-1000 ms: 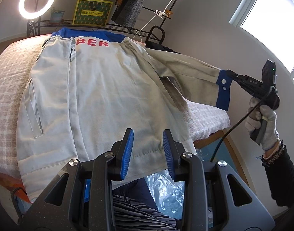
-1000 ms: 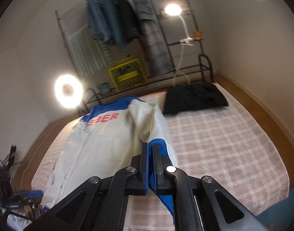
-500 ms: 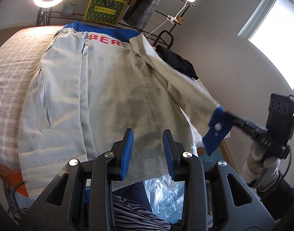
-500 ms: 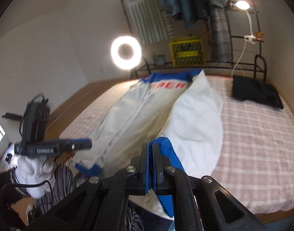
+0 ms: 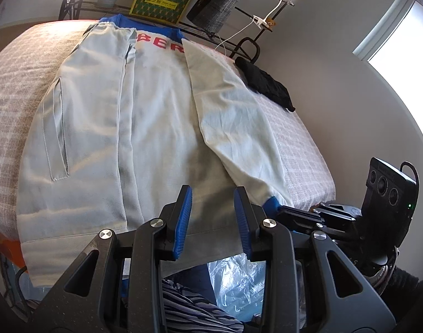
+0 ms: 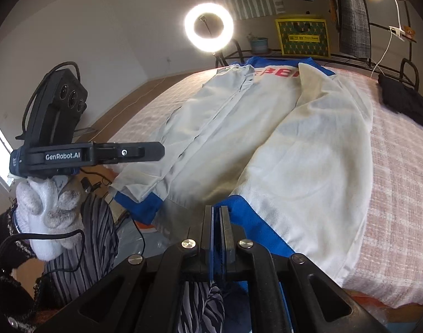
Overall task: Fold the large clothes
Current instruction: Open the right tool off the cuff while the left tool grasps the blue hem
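right gripper [image 6: 217, 213]: jaws clamped on blue cuff [image 6: 247, 222], lower centre.
left gripper [image 5: 212, 216]: jaws narrowly apart, empty.
risk: sleeve [image 6: 308, 149] may bunch crooked over jacket [image 5: 156, 116] if released early.

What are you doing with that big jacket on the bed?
A person is folding the grey jacket spread on the bed. The right gripper is shut on the blue cuff of one sleeve, laid in over the jacket's body. The left gripper hangs open above the hem, holding nothing.
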The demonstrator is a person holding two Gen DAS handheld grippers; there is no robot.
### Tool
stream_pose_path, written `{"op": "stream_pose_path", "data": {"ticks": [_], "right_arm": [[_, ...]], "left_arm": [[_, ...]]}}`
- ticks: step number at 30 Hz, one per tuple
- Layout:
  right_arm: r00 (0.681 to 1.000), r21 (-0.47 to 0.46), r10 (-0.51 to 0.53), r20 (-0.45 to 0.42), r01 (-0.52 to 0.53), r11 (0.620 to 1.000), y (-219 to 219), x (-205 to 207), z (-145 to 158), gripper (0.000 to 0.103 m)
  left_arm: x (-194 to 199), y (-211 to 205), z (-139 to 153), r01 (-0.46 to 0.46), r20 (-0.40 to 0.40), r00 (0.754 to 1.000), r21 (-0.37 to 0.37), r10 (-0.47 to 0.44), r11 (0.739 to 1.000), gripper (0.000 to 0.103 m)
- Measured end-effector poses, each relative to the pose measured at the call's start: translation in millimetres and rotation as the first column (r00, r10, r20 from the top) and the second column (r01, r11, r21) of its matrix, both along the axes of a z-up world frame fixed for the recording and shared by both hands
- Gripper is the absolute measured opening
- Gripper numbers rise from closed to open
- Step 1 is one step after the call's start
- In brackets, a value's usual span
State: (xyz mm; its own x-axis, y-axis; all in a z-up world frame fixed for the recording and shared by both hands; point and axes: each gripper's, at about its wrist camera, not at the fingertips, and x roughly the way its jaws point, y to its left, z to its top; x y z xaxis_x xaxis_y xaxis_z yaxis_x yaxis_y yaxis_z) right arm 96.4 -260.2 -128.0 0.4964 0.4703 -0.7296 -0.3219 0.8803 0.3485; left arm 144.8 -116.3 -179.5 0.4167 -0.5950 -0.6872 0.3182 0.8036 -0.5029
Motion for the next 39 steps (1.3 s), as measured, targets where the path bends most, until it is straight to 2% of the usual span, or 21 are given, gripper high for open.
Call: {"op": "stream_pose_path", "data": {"ticks": [4, 6, 8, 10, 13, 14, 16, 20, 24, 28, 29, 30, 31, 32, 39], "right_arm": [[0.998, 0.052, 0.054, -0.025, -0.053, 0.997, 6.6, 6.8, -4.6, 0.001], [0.996, 0.065, 0.087, -0.021, -0.086, 0.994, 8.1, 3.8, -1.6, 0.009], [0.994, 0.092, 0.107, -0.018, -0.105, 0.99, 1.9, -1.1, 4.4, 0.028], [0.994, 0.113, 0.111, -0.003, -0.11, 0.987, -7.9, -7.6, 12.1, 0.04], [0.995, 0.144, 0.099, 0.026, -0.102, 0.984, -29.7, -16.2, 24.6, 0.041], [0.996, 0.151, 0.088, 0.036, -0.092, 0.984, -37.4, -17.1, 28.2, 0.041], [0.997, 0.151, 0.051, 0.056, -0.059, 0.987, -56.6, -18.5, 35.5, 0.041], [0.996, 0.142, -0.057, 0.067, 0.047, 0.989, -99.2, -14.9, 40.3, 0.047], [0.988, 0.158, -0.145, 0.06, 0.134, 0.978, -138.8, -1.4, 37.7, 0.047], [0.977, 0.207, -0.211, 0.025, 0.201, 0.958, -170.8, 22.3, 27.4, 0.047], [0.975, 0.216, -0.221, 0.016, 0.213, 0.953, -177.4, 29.0, 23.5, 0.047], [0.973, 0.222, -0.229, 0.007, 0.222, 0.949, -182.9, 34.7, 19.4, 0.047], [0.972, 0.227, -0.235, -0.002, 0.229, 0.947, -186.6, 40.7, 15.5, 0.047], [0.971, 0.237, -0.24, -0.015, 0.237, 0.942, -189.4, 49.7, 10.6, 0.047], [0.96, 0.274, -0.27, -0.082, 0.282, 0.919, -196.5, 101.0, -16.4, 0.046]], "left_arm": [[3.5, -5.1, -4.9, 0.009, -0.008, 1.0, 0.007, -0.009, 1.0, 0.031], [5.1, -7.1, -7.7, 0.017, -0.019, 1.0, 0.005, -0.017, 1.0, 0.031], [6.0, -8.6, -11.4, 0.022, -0.035, 0.999, 0.001, -0.022, 1.0, 0.031], [6.5, -10.5, -15.5, 0.028, -0.059, 0.998, -0.017, -0.029, 0.999, 0.031], [7.7, -16.4, -20.4, 0.044, -0.103, 0.994, -0.056, -0.049, 0.998, 0.032], [7.7, -20.2, -21.8, 0.053, -0.11, 0.992, -0.059, -0.059, 0.997, 0.04], [6.5, -27.0, -23.9, 0.064, -0.112, 0.991, -0.054, -0.07, 0.996, 0.048], [3.4, -43.1, -34.3, 0.096, -0.154, 0.983, -0.062, -0.104, 0.993, 0.048], [1.7, -57.9, -48.9, 0.112, -0.226, 0.966, -0.083, -0.128, 0.99, 0.048], [1.5, -68.6, -59.0, 0.121, -0.252, 0.958, -0.062, -0.133, 0.991, 0.048], [2.4, -70.8, -62.2, 0.126, -0.264, 0.955, -0.066, -0.139, 0.99, 0.046], [3.1, -72.2, -64.7, 0.129, -0.272, 0.951, -0.075, -0.145, 0.989, 0.039], [3.5, -73.6, -66.1, 0.132, -0.276, 0.95, -0.069, -0.146, 0.989, 0.017], [4.8, -75.3, -67.2, 0.139, -0.279, 0.949, -0.057, -0.149, 0.989, 0.01], [-1.4, -68.1, -54.4, 0.144, -0.236, 0.96, -0.051, -0.152, 0.988, 0.006]]}}
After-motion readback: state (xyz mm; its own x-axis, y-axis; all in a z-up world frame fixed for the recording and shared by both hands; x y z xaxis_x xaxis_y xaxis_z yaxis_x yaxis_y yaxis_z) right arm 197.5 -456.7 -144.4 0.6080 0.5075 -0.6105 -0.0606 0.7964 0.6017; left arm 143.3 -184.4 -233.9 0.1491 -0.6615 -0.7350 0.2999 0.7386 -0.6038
